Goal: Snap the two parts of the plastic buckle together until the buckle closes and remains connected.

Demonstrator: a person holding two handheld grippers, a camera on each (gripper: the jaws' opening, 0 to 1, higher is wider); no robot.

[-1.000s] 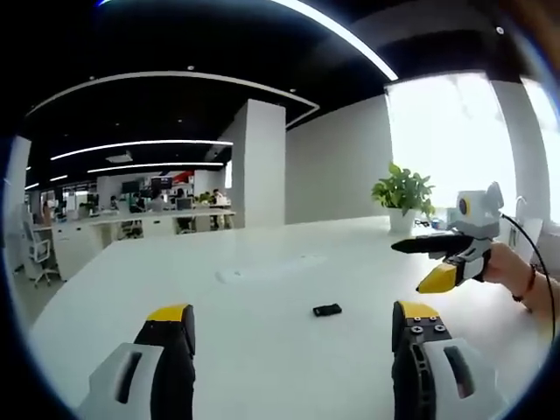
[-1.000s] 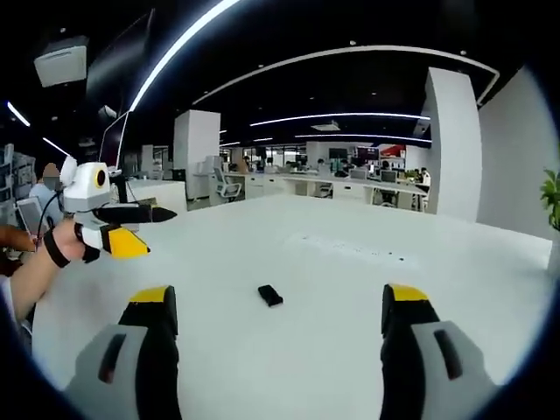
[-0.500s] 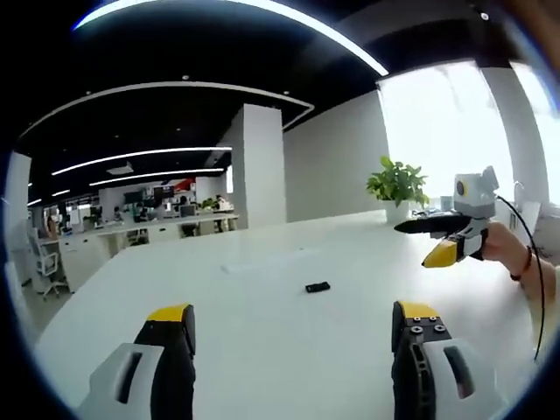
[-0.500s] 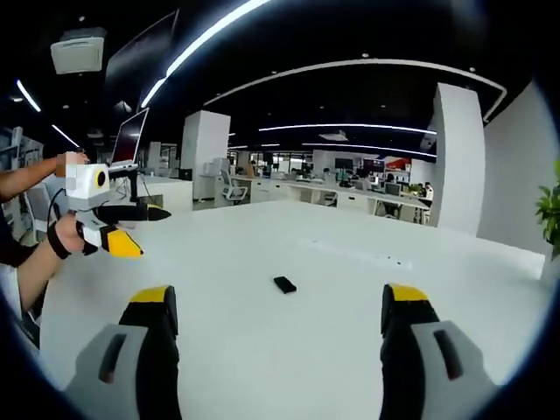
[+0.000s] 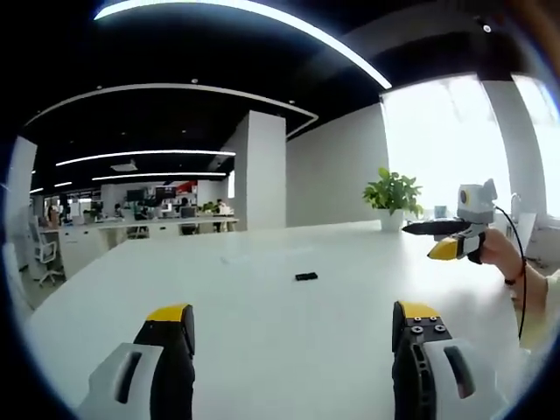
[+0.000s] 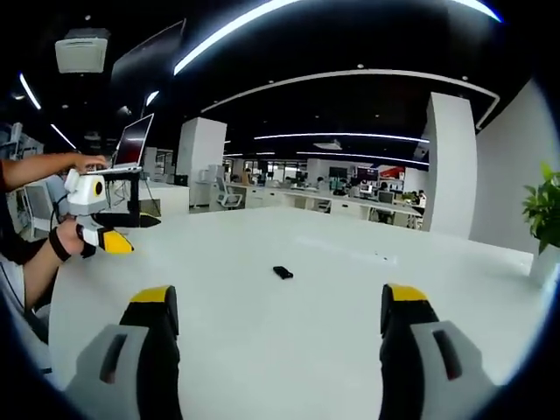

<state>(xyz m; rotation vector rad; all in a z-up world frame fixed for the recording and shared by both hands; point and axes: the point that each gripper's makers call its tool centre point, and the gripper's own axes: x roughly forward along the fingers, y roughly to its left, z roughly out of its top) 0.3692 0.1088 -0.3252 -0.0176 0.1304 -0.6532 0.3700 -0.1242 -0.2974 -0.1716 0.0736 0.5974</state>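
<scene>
Buckle [image 5: 306, 276] lies small and dark at the middle of the frame on the white table [image 5: 262, 332], well apart from both grippers. Left gripper [image 5: 292, 328] and right gripper [image 6: 280, 324] both stand wide and empty. It looks light, stiff, likely slick; pinch each half by its flat sides.

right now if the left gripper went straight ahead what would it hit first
Probably the white table, short of the small black buckle that lies further ahead. The left gripper is open and empty; depth is hard to judge.
</scene>
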